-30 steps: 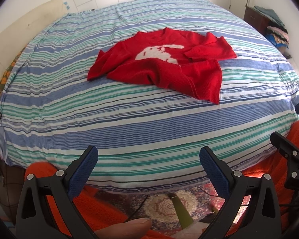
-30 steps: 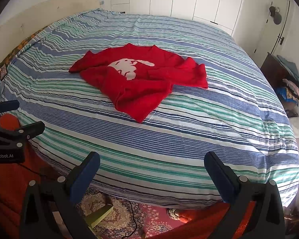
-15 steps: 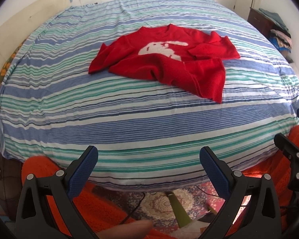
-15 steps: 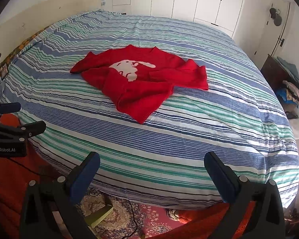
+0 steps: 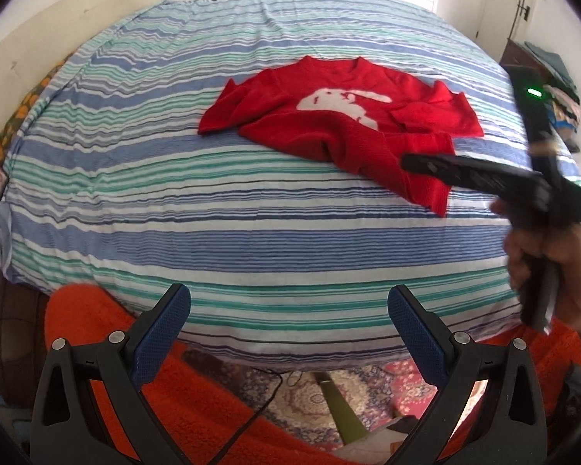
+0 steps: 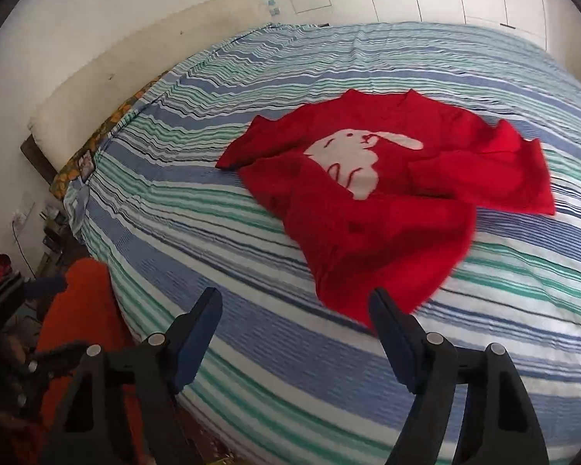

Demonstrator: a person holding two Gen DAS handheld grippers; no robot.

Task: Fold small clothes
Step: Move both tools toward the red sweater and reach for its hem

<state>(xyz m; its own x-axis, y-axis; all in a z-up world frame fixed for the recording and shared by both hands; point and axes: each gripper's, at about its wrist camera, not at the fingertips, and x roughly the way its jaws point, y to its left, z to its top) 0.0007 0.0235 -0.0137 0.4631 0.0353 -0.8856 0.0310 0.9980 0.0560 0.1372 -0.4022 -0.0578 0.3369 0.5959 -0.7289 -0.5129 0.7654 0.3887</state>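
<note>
Striped in blue, green and white, the wide bed cover (image 6: 197, 178) carries a rumpled red knitted sweater with a white rabbit motif (image 6: 368, 193) near its middle. Above the cover's near edge the left gripper (image 5: 288, 310) gapes wide, empty. The right gripper (image 6: 296, 312), its jaws just narrowing yet apart, holds nothing beside the sweater's near hem.

There are no words or numbers to read here. The only picture sign is a white bunny (image 6: 352, 159) on the front of the red sweater (image 6: 368, 213). A small green light (image 5: 533, 93) glows on a dark thing at the side.
</note>
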